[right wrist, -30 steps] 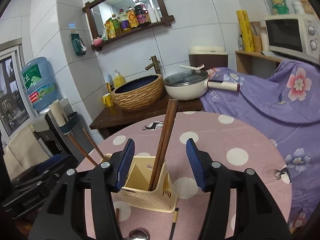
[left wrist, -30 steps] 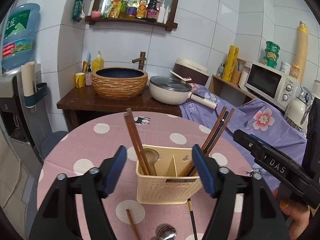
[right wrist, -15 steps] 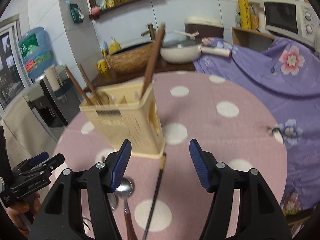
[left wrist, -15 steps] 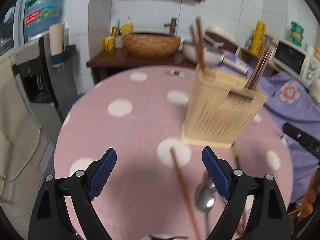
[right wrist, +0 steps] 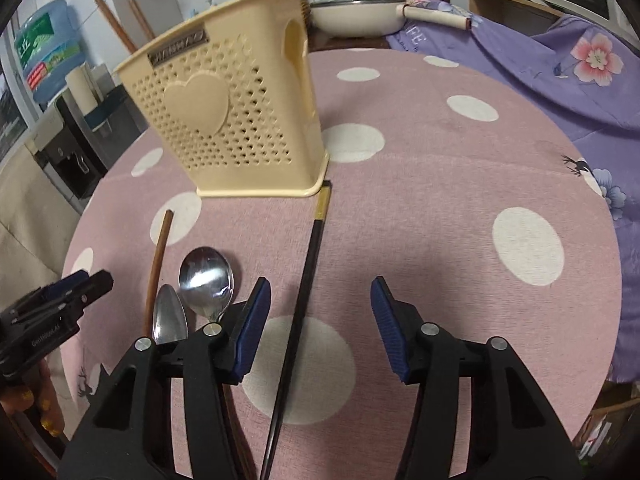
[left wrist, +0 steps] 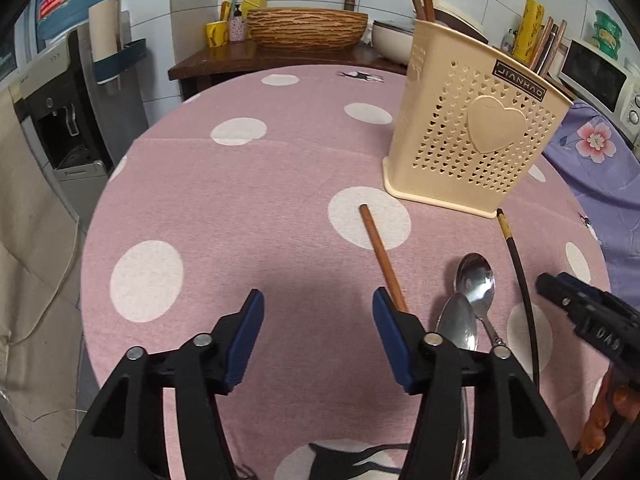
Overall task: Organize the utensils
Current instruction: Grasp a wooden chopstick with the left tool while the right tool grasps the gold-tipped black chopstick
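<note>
Left hand-held gripper [left wrist: 318,308] hanging open over the desk [left wrist: 248,192], jaws just closing on nothing, right hand-held gripper [right wrist: 320,300] open, closing astride the black chopstick [right wrist: 308,256], brown chopstick [left wrist: 382,258] and spoons [left wrist: 474,284] lying before the utensil holder [left wrist: 464,128]

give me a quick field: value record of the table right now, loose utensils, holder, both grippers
surface: round table, pink dotted cloth
holder: cream utensil holder, upright, chopsticks standing inside
loose utensils: brown chopstick, black chopstick, two metal spoons, all lying flat in front of the holder
left gripper: open, jaws just closing, nothing between the fingers, brown chopstick beside its right finger
right gripper: open, jaws just closing, black chopstick between the fingers, untouched
</note>
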